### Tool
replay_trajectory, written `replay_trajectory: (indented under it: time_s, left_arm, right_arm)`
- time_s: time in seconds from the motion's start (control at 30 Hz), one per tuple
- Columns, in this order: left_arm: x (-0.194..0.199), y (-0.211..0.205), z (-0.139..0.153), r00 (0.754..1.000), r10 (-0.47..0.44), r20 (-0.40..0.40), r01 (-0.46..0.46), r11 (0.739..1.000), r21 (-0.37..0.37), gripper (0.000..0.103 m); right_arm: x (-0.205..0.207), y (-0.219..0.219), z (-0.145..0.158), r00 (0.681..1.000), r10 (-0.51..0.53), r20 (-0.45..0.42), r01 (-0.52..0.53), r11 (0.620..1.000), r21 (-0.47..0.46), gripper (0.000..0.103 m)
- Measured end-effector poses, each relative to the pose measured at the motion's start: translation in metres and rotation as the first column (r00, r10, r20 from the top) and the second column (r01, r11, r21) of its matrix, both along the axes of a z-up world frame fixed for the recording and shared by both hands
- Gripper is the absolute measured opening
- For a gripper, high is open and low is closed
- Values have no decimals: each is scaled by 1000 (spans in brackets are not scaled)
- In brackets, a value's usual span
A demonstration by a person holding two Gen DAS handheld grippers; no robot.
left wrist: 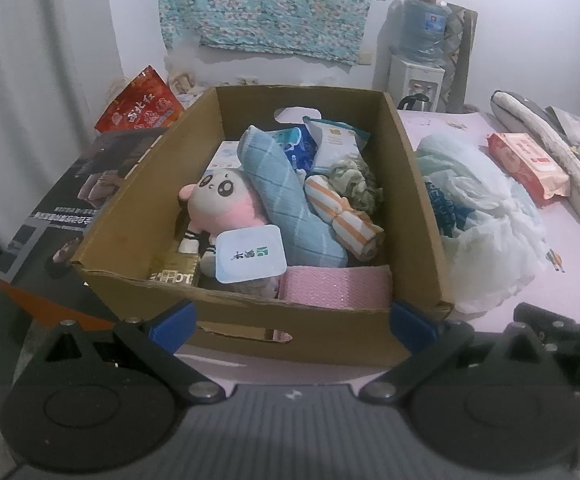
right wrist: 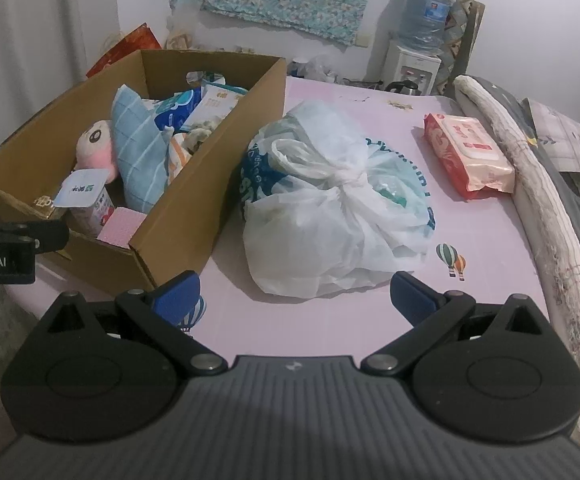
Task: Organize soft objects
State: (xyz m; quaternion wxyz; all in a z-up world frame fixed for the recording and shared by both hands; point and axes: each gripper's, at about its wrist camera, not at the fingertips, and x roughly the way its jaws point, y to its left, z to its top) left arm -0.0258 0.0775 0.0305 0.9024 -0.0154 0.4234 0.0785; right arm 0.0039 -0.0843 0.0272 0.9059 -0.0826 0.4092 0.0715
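Note:
A cardboard box (left wrist: 414,184) stands on the pink bed sheet and holds a pink plush doll (left wrist: 225,200), a rolled blue towel (left wrist: 285,200), an orange-striped cloth roll (left wrist: 342,216), a green rag (left wrist: 354,180), a pink sponge (left wrist: 336,286) and packets. My left gripper (left wrist: 292,324) is open and empty in front of the box's near wall. The box also shows in the right wrist view (right wrist: 209,168). A tied white plastic bag (right wrist: 330,208) lies right of the box. My right gripper (right wrist: 296,294) is open and empty just before the bag.
A pack of wet wipes (right wrist: 468,152) lies at the back right of the sheet (right wrist: 330,320). A rolled quilt edge (right wrist: 530,184) runs along the right. A water dispenser (right wrist: 414,56) stands at the back wall. A red bag (left wrist: 141,104) and a poster (left wrist: 69,200) lie left of the box.

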Motion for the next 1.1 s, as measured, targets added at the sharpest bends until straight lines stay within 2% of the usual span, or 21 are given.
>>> replay_trajectory:
  time_s: [0.67,1.1]
  left_arm:
    - [-2,13,5,1000,28,12,-28,1000,7,103]
    - [-5,11,4,1000,-6,-4,7,999,40,103]
  right_arm:
    - [5,12,2,1000,27,1,-27,1000,-1,102]
    - [5,12,0,1000,28,-7,-28,1000,-1,102]
